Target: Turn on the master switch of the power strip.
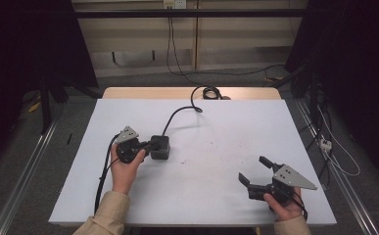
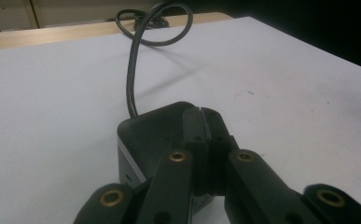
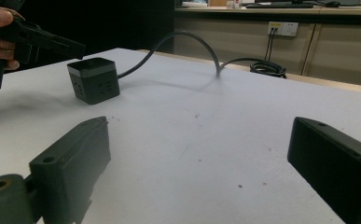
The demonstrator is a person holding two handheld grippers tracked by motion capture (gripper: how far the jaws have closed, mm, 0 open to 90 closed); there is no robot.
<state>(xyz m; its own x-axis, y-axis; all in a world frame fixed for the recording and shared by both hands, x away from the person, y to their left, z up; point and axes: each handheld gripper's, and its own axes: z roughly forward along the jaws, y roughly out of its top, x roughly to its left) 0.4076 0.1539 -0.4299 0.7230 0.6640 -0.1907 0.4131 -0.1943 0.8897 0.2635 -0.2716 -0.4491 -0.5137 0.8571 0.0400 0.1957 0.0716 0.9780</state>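
Observation:
A black cube-shaped power socket [image 1: 160,147] [image 2: 145,133] [image 3: 93,80] with a grey band near its top sits left of centre on the white table [image 1: 226,127]. Its dark cable [image 1: 176,115] [image 2: 130,79] [image 3: 187,39] arcs back to a coil [image 1: 209,92] at the far edge. My left gripper [image 1: 151,145] [image 2: 201,115] [image 3: 79,48] is shut, jaws pressed together with nothing between them, tips just over the cube's top edge. My right gripper [image 1: 251,168] [image 3: 199,140] stands wide open and empty near the front right, aimed toward the cube.
A wooden strip [image 1: 143,92] runs along the table's far edge. Cables and a white power strip [image 1: 325,143] lie on the floor to the right. A wall outlet [image 3: 283,28] with plugged leads sits behind the table.

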